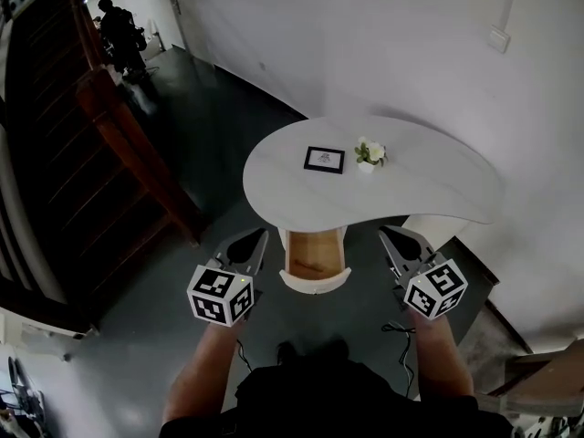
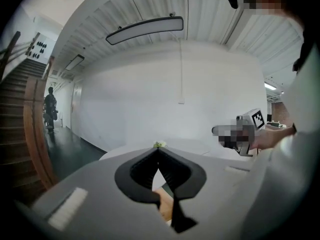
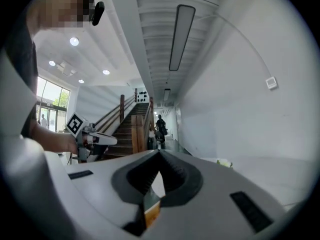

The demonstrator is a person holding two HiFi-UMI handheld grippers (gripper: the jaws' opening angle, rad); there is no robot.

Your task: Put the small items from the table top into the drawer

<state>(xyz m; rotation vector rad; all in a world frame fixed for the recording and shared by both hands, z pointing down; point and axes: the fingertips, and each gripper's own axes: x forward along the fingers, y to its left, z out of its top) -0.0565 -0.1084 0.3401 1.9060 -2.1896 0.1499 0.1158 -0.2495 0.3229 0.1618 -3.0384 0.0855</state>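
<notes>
White kidney-shaped surface (image 1: 438,185) is standing against a white wall, beside a wooden staircase (image 1: 119,144); a person (image 1: 117,27) is standing far down the corridor. On the surface, a small black-framed card (image 1: 324,160) and a potted white flower (image 1: 370,153) are sitting close together. Beneath its front edge, the wooden drawer (image 1: 315,258) is hanging open. Left gripper (image 1: 254,241) and right gripper (image 1: 392,237) are hovering either side of the drawer, forearms extended, jaws pressed together on nothing. Print on the card is too small to read.
</notes>
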